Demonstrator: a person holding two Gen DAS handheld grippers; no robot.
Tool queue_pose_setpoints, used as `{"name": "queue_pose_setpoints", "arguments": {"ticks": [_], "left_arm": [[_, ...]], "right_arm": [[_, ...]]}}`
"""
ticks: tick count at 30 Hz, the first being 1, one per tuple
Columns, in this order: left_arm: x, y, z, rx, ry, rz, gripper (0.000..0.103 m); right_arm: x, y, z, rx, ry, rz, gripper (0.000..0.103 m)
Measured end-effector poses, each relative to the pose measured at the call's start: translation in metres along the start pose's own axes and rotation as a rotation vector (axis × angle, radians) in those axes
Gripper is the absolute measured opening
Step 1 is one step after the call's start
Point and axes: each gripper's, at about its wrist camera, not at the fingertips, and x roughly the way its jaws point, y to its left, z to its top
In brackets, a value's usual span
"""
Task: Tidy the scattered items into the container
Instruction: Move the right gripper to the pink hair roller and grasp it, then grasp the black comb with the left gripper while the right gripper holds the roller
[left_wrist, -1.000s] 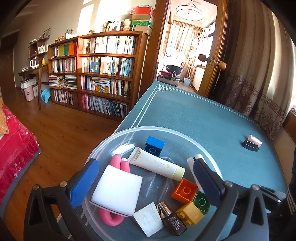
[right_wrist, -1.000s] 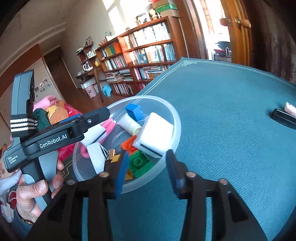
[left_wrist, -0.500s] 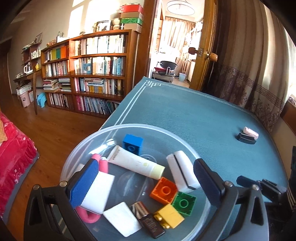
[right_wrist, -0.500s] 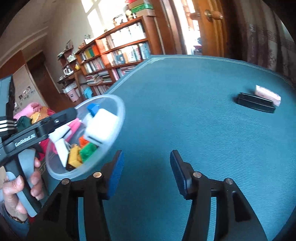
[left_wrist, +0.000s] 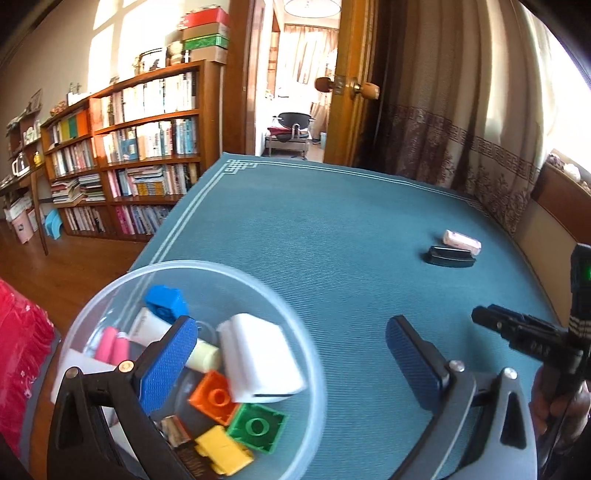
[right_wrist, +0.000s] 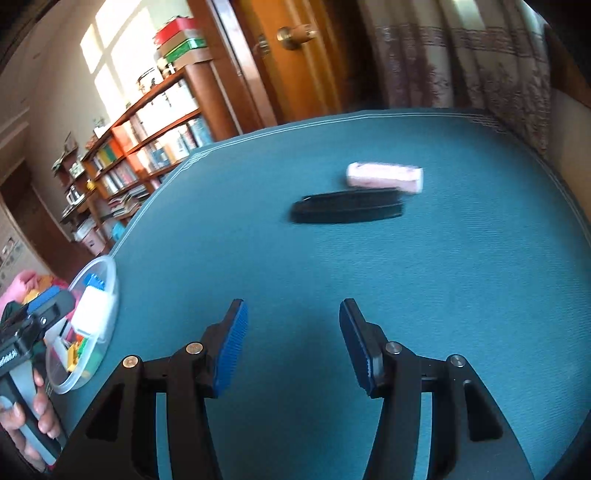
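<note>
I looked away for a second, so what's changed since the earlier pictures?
The right claw, open and empty, swung away from the clear bowl toward the black case and pink packet. The white block slid across the bowl. Both loose items stayed put; the left claw stayed open.

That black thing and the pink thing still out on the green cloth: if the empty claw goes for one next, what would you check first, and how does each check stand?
1. Right gripper open and empty: ok.
2. Path clear: ok, only bare green cloth lies between it and the black item.
3. Black item separable from the pink item: cannot tell; they lie close side by side and the view is blurred.
4. Clear bowl has room: ok, though blocks, a tube and a white box already fill much of it.
5. Left gripper out of the way: not ok; one finger hangs over the bowl.
</note>
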Motion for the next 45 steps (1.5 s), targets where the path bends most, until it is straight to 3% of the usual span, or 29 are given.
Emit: {"name": "queue_pose_setpoints", "arguments": {"ticks": [11, 20, 25, 31, 36, 41, 45], "left_arm": [[0.02, -0.065, 0.003, 0.125, 0.044, -0.053, 0.103], [0.033, -0.092, 0.003, 0.204, 0.075, -0.079, 0.103], [0.044, -0.094, 0.002, 0.209, 0.101, -0.079, 0.103], [0.054, -0.091, 0.002, 0.197, 0.125, -0.081, 0.103], [0.059, -0.096, 0.004, 0.21, 0.131, -0.082, 0.103], [0.066, -0.104, 0.009, 0.229, 0.129, -0.089, 0.103], [0.076, -0.108, 0.016, 0.233, 0.139, -0.106, 0.103]], "right_arm": [[0.014, -0.071, 0.042, 0.041, -0.048, -0.116, 0.055], [0.037, -0.077, 0.093, -0.011, -0.049, -0.124, 0.055], [0.057, -0.068, 0.116, -0.118, -0.038, -0.136, 0.055], [0.082, -0.064, 0.131, -0.214, 0.047, -0.082, 0.055], [0.095, -0.057, 0.133, -0.325, 0.092, -0.087, 0.055], [0.098, -0.065, 0.133, -0.298, 0.126, -0.034, 0.055], [0.095, -0.072, 0.126, -0.294, 0.139, -0.003, 0.045]]}}
